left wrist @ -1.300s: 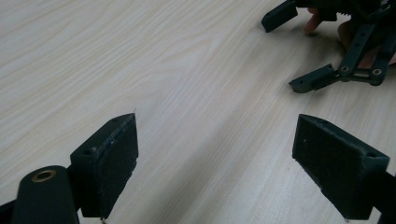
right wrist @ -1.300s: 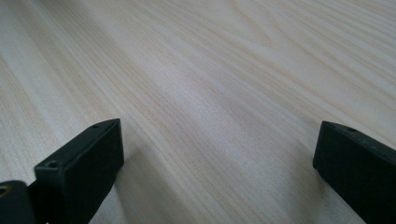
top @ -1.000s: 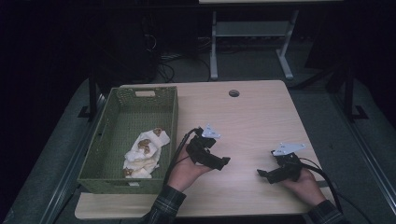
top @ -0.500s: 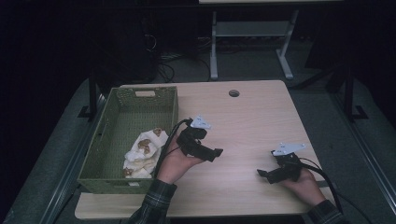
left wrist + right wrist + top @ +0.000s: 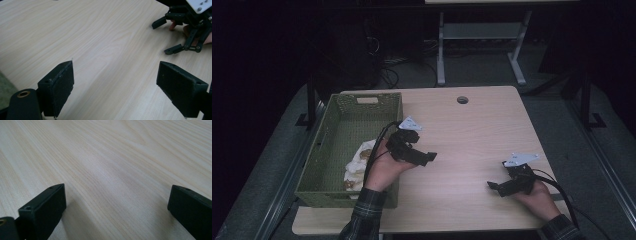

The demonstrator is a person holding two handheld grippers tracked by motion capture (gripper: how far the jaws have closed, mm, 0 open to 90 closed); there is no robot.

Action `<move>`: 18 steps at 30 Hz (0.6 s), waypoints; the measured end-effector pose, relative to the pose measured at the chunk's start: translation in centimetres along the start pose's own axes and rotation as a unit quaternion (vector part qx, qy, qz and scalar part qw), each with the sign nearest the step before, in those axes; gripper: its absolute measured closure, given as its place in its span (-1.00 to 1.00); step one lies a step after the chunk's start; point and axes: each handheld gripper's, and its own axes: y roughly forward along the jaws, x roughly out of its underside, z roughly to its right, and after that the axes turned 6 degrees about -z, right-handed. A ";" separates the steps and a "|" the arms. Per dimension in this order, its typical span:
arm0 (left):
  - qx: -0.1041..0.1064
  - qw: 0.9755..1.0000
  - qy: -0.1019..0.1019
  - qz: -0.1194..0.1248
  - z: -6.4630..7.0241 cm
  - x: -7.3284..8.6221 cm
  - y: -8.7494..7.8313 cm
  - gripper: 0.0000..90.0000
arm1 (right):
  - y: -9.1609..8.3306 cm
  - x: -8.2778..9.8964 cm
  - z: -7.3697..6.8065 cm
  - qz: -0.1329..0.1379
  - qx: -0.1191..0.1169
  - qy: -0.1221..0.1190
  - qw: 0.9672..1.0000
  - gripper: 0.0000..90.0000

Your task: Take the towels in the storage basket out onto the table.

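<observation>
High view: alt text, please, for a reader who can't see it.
A person's left gripper, open, sits beside a green basket holding a crumpled white item; the right gripper, open, rests on the wooden table.

The left gripper (image 5: 424, 157) has shifted toward ten o'clock, off the open table (image 5: 472, 130) to the right rim of the green basket (image 5: 319, 172), nearer the white cloth (image 5: 357, 162) inside.
</observation>
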 end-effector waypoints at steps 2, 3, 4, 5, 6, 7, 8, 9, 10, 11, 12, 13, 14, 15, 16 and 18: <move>0.000 1.000 -0.002 0.001 -0.4 0.2 -0.3 -0.69 | 0.0 0.0 0.0 0.000 0.000 0.000 1.000 -0.97; 0.000 1.000 -0.002 0.001 -0.4 0.2 -0.3 -0.69 | 0.0 0.0 0.0 0.000 0.000 0.000 1.000 -0.97; -0.003 1.000 -0.005 0.000 -0.7 0.5 -0.5 -0.69 | 0.0 0.0 0.0 0.000 0.000 0.000 1.000 -0.97; -0.002 1.000 -0.006 0.000 -0.8 0.6 -0.6 -0.69 | 0.0 0.0 0.0 0.000 0.000 0.000 1.000 -0.97; -0.003 1.000 -0.007 0.001 -1.0 0.7 -0.7 -0.69 | 0.0 0.0 0.0 0.000 0.000 0.000 1.000 -0.97; -0.004 1.000 -0.008 0.001 -1.1 0.8 -0.9 -0.69 | 0.0 0.0 0.0 0.000 0.000 0.000 1.000 -0.97; -0.005 1.000 -0.008 0.004 -1.3 0.9 -1.0 -0.69 | 0.0 0.0 0.0 0.000 0.000 0.000 1.000 -0.97; -0.007 1.000 -0.007 0.002 -1.5 1.0 -1.2 -0.69 | 0.0 0.0 0.0 0.000 0.000 0.000 1.000 -0.97; -0.008 1.000 -0.007 0.005 -1.7 1.1 -1.4 -0.69 | 0.0 0.0 0.0 0.000 0.000 0.000 1.000 -0.97; -0.007 1.000 -0.011 0.007 -1.8 1.2 -1.5 -0.69 | 0.0 0.0 0.0 0.000 0.000 0.000 1.000 -0.97; -0.008 1.000 -0.012 0.007 -2.0 1.3 -1.7 -0.69 | 0.0 0.0 0.0 0.000 0.000 0.000 1.000 -0.97; -0.009 1.000 -0.013 0.007 -2.1 1.5 -1.8 -0.69 | 0.0 0.0 0.0 0.000 0.000 0.000 1.000 -0.97; -0.008 1.000 -0.013 0.007 -2.3 1.6 -2.0 -0.68 | 0.0 0.0 0.0 0.000 0.000 0.000 1.000 -0.97; -0.009 1.000 -0.011 0.007 -2.4 1.7 -2.1 -0.68 | 0.0 0.0 0.0 0.000 0.000 0.000 1.000 -0.97; -0.009 1.000 -0.013 0.009 -2.6 1.8 -2.3 -0.68 | 0.0 0.0 0.0 0.000 0.000 0.000 1.000 -0.97; -0.011 1.000 -0.009 0.012 -2.9 2.1 -2.7 -0.68 | 0.0 0.0 0.0 0.000 0.000 0.000 1.000 -0.97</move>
